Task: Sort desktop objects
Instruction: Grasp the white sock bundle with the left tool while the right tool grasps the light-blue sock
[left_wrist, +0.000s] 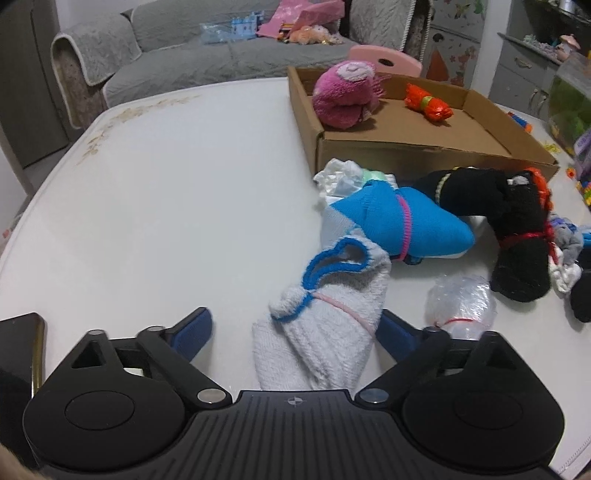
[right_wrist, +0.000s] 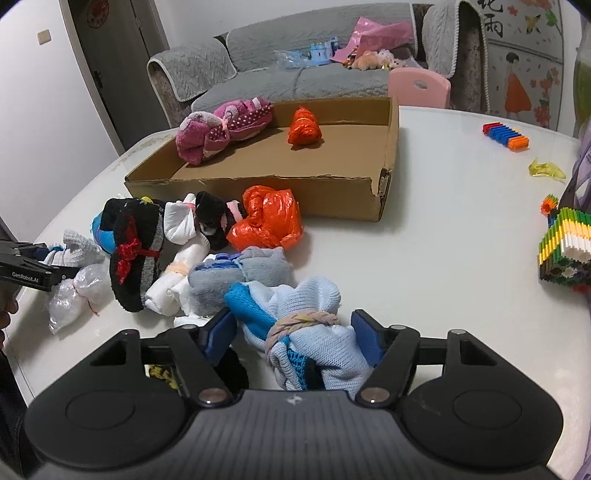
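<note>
Both wrist views angled down, close over table; share cardboard box (left_wrist: 424, 147) (right_wrist: 258, 184)

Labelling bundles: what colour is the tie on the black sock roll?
Red tie on the black sock roll; right wrist view shows it best.

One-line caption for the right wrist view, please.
Right gripper straddles a light-blue sock bundle; a pink bundle and small orange bag already lie in the cardboard box.

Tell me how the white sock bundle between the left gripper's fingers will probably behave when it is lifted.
The white sock bundle looks like soft terry cloth, so it will probably squash under the pads and feel light. A thin pink band ties only its middle, so the loose end with blue trim may flop down. The fuzzy surface should not slip easily. It lies flat on the table, so rolling seems unlikely.
</note>
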